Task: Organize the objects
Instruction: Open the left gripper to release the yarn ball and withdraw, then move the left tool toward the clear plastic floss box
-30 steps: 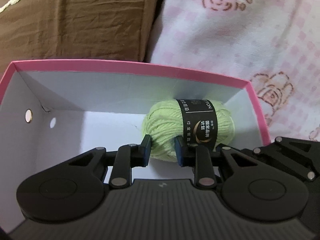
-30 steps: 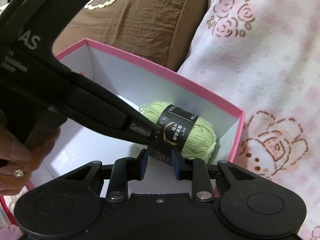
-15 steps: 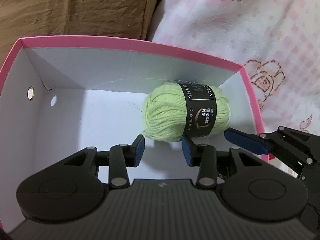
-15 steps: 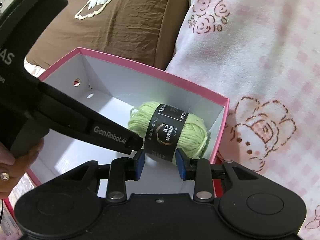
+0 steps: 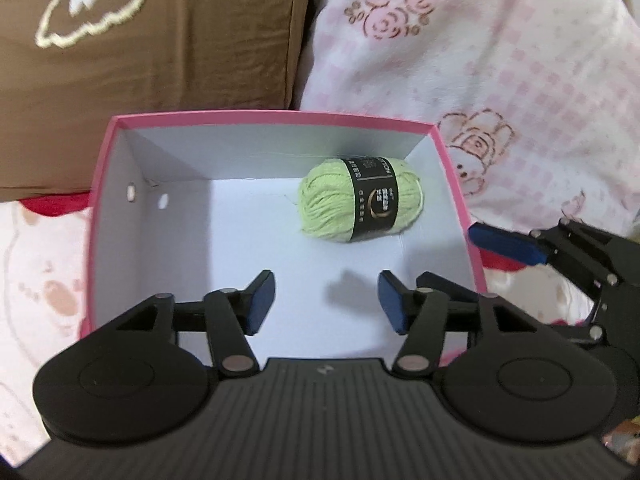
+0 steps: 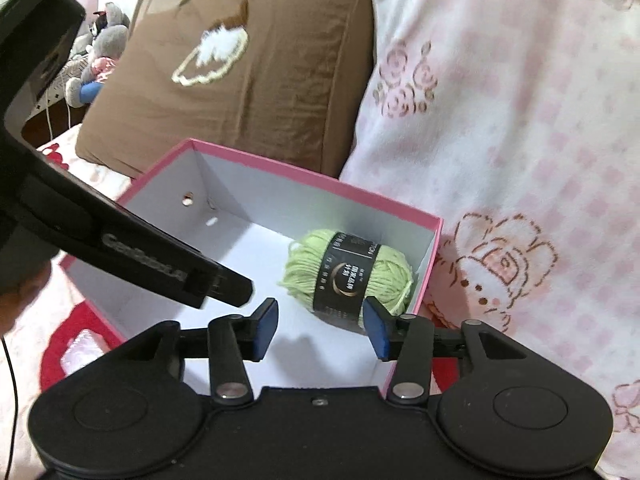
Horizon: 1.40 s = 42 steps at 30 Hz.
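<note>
A light green yarn ball [image 5: 360, 201] with a black paper band lies in the far right corner of a pink box with a white inside [image 5: 276, 117]. It also shows in the right wrist view [image 6: 347, 276], inside the same box [image 6: 312, 178]. My left gripper [image 5: 326, 302] is open and empty, above the box's near part, well short of the yarn. My right gripper [image 6: 320, 328] is open and empty, just in front of the yarn. One blue right fingertip [image 5: 506, 242] shows at the box's right rim. The left gripper's body [image 6: 120, 236] crosses the right wrist view.
The box sits on bedding with a pink and red pattern. A brown pillow [image 5: 140, 60] lies behind it on the left and a pink flowered blanket [image 5: 500, 80] on the right. Plush toys [image 6: 100, 52] sit far back left.
Both grippers have opened wide and pulled back and up from the yarn ball. The left jaws were around it a second ago. It now lies free in the box corner.
</note>
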{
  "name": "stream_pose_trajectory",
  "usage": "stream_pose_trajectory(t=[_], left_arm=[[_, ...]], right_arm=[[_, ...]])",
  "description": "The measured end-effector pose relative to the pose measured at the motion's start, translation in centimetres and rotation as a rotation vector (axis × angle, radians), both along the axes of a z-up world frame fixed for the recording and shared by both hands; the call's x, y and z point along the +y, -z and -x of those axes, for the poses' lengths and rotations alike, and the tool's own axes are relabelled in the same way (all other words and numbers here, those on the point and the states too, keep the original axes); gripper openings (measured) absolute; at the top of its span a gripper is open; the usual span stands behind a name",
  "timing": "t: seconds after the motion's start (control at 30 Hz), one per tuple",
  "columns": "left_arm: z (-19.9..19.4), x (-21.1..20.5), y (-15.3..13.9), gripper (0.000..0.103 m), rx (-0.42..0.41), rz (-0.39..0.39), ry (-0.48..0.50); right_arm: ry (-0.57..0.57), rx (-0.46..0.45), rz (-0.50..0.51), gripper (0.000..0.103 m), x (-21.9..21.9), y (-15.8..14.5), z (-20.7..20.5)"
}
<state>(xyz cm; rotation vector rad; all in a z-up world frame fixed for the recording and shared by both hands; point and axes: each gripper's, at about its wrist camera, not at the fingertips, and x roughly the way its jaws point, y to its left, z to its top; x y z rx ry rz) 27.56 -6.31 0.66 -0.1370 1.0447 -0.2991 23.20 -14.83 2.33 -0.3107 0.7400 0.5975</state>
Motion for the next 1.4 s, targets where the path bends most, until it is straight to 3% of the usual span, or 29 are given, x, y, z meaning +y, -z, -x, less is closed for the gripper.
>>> stream_pose_trajectory(t=[0.17, 0.67, 0.8, 1.0, 1.4], left_arm=[[2.4, 0.9, -1.9, 0.07, 0.032, -0.016, 0.02], [9.3, 3.0, -5.9, 0.096, -0.023, -0.038, 0.053], [11.1, 3.4, -6.7, 0.099, -0.059, -0.05, 0.066], [13.3, 3.9, -7.5, 0.101, -0.093, -0.033, 0.074], [16.9, 4.4, -7.2, 0.101, -0.11, -0.035, 0.125]], right_arm=[[-0.013, -0.029, -0.003, 0.074, -0.3, -2.5, 2.7], [-0.079, -0.053, 0.024, 0.094, -0.4, -6.7, 8.3], [-0.071, -0.022, 0.056, 0.095, -0.4, -7.2, 9.5], [-0.062, 0.034, 0.024, 0.095, -1.0, -8.1, 11.2], [-0.117, 0.033, 0.04, 0.095, -0.8, -9.0, 15.5]])
